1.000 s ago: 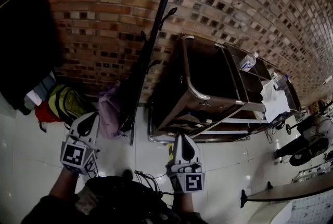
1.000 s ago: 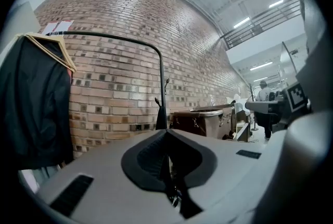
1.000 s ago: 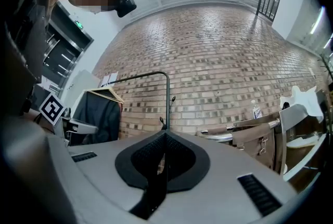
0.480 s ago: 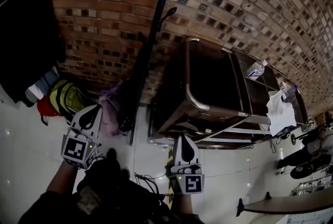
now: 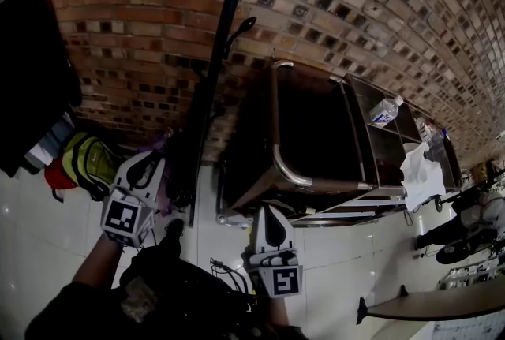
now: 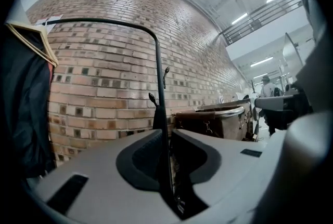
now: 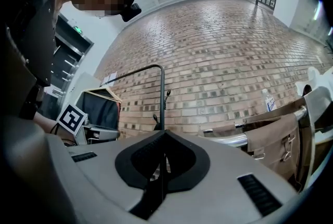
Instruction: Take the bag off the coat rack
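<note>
- Right now the pale purple bag (image 5: 165, 190) hangs low on the black coat rack (image 5: 221, 54) against the brick wall (image 5: 142, 31). From where I stand it is mostly hidden behind the left gripper (image 5: 150, 162).
- That left gripper is up close to the bag, and its jaws are just opening. They are slightly apart, with nothing between them but a glimpse of the rack's pole beyond.
- The right gripper (image 5: 268, 210) sits lower and to the side with its jaws together, holding nothing.
- My first worry is that the gap is too narrow. If it goes in for the strap like that, the jaws could nudge the bag aside or pinch only a fold of cloth, which would slip.
- A pull straight outward rather than up could also catch the strap on its hook and drag the whole slender rack forward.
- Nothing steadies the pole, so the rack could tip toward the metal cart (image 5: 276, 125) beside it.
- A yellow-green backpack (image 5: 87, 161) sits just to the left, near enough to be grabbed by mistake.
- A weak grip could drop the bag on the glossy floor (image 5: 39, 252).
</note>
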A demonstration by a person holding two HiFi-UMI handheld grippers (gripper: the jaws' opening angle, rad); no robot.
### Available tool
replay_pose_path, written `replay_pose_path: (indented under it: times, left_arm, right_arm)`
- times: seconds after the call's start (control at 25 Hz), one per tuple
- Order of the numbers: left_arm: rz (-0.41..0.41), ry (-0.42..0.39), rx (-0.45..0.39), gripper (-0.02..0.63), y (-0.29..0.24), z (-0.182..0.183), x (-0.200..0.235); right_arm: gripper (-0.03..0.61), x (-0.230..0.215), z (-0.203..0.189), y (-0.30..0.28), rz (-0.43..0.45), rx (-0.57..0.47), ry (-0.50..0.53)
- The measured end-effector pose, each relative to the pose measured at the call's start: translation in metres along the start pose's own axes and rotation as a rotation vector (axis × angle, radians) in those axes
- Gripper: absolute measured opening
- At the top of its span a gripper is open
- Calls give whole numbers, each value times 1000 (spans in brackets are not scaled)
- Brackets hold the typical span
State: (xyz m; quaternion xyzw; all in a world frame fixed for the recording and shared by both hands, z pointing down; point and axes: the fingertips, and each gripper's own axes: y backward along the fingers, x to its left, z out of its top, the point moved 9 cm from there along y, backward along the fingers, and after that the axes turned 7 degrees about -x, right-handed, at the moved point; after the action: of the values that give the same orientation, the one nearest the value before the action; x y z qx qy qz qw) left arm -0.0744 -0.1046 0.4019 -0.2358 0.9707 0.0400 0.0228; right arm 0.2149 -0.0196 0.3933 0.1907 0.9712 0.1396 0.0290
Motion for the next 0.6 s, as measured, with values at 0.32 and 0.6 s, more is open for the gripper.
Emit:
replay_pose_path:
  times: [0.32, 0.6]
  left_arm:
    - [-72, -10, -32, 198, -73, -17, 23]
    - [-126, 7, 44, 264, -127, -42, 39]
  right_arm:
    - [6, -7, -22, -68, 47, 1, -9]
    - [6, -24, -35, -107, 14, 20, -18]
